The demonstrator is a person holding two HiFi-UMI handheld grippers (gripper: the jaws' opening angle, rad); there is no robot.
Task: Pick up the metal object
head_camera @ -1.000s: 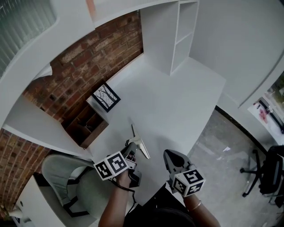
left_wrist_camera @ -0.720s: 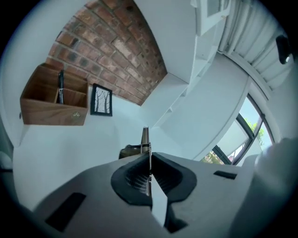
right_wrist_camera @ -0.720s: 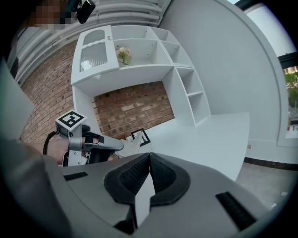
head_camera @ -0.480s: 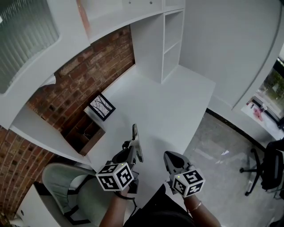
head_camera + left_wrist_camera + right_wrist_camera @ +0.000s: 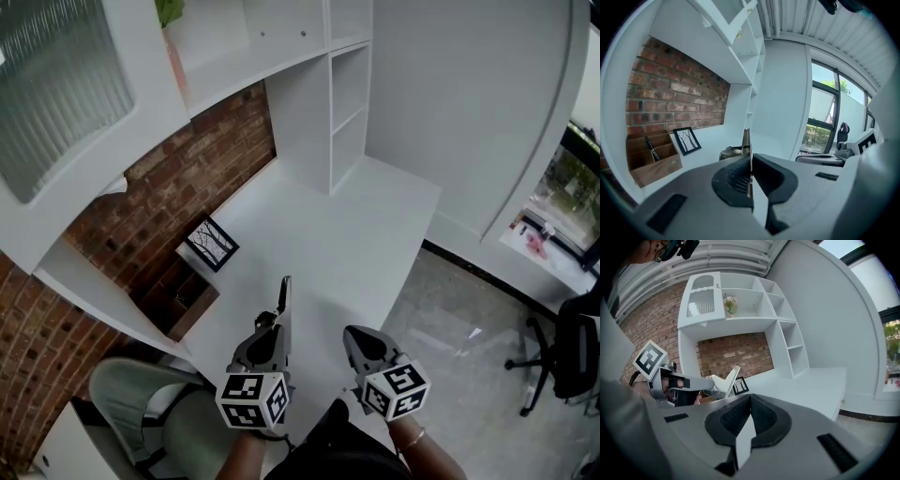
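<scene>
The metal object (image 5: 284,298), a thin flat bracket, is seen edge-on above the white desk (image 5: 356,234), clamped in my left gripper (image 5: 278,328). In the left gripper view the bracket (image 5: 746,137) sticks out straight ahead between the shut pads of the left gripper (image 5: 750,157). From the right gripper view I see it as a pale angled piece (image 5: 727,380) held off the desk at the left. My right gripper (image 5: 354,336) hovers beside the left one, a hand's width to its right, shut with nothing in it (image 5: 750,399).
A wooden organiser box (image 5: 178,295) and a small framed tree picture (image 5: 211,244) stand by the brick wall at the desk's left. A white shelf unit (image 5: 328,103) rises at the back. A grey-green chair (image 5: 141,403) is below left, an office chair (image 5: 572,356) far right.
My left gripper has risen and rolled, so the metal bracket turned from lying broad-side to standing edge-on. The right gripper lifted slightly.
</scene>
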